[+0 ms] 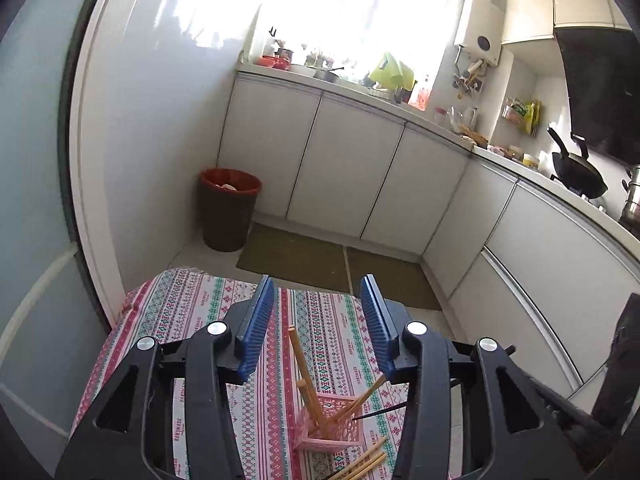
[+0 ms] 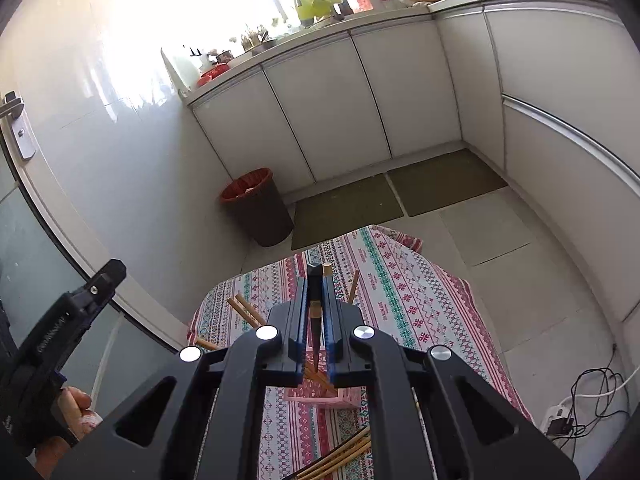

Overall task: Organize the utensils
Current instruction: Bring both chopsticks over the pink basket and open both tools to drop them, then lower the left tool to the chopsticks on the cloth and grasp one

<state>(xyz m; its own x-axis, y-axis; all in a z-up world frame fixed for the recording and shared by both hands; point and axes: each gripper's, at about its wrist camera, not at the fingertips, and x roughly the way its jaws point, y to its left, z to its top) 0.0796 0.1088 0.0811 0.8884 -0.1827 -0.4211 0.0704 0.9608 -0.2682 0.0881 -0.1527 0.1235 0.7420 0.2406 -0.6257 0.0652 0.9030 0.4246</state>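
Chopsticks (image 1: 306,384) are partly sorted: several wooden ones are already stood tilted in the pink basket (image 1: 332,420), which is seen on the patterned tablecloth (image 1: 192,312) below and just ahead of both tongs. One dark chopstick (image 2: 315,292) is clamped upright between the closed fingers of the right gripper (image 2: 315,300), above the basket. The left gripper (image 1: 318,320) is held wide open and empty. More loose chopsticks (image 1: 368,460) are left lying beside the basket, nearer than it.
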